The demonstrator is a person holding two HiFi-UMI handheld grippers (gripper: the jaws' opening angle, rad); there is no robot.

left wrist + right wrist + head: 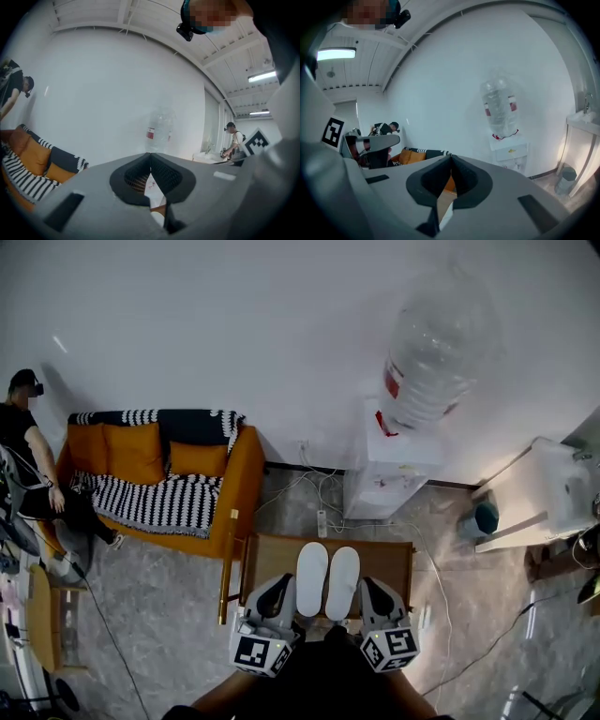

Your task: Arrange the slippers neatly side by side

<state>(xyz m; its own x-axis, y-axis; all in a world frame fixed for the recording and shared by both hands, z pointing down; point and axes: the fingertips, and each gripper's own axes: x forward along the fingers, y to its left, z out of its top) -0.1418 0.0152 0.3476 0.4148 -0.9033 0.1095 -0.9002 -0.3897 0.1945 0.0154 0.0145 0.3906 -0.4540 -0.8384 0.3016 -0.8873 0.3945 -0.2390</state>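
Two white slippers lie side by side on a low wooden table [394, 559], toes pointing away from me: the left slipper [311, 578] and the right slipper [342, 582], their long edges touching. My left gripper [280, 589] is just left of the pair and my right gripper [374, 589] just right of it, both near the heels. In the left gripper view the left gripper [150, 159] has its jaws pressed together with nothing between them. The right gripper [451, 161] in its own view is shut the same way, empty.
An orange sofa [239, 484] with a striped blanket stands at the back left, with a person [33, 470] seated beside it. A water dispenser [398, 465] with a big bottle stands behind the table. Cables [323, 498] run over the floor. A white cabinet [548, 493] is at the right.
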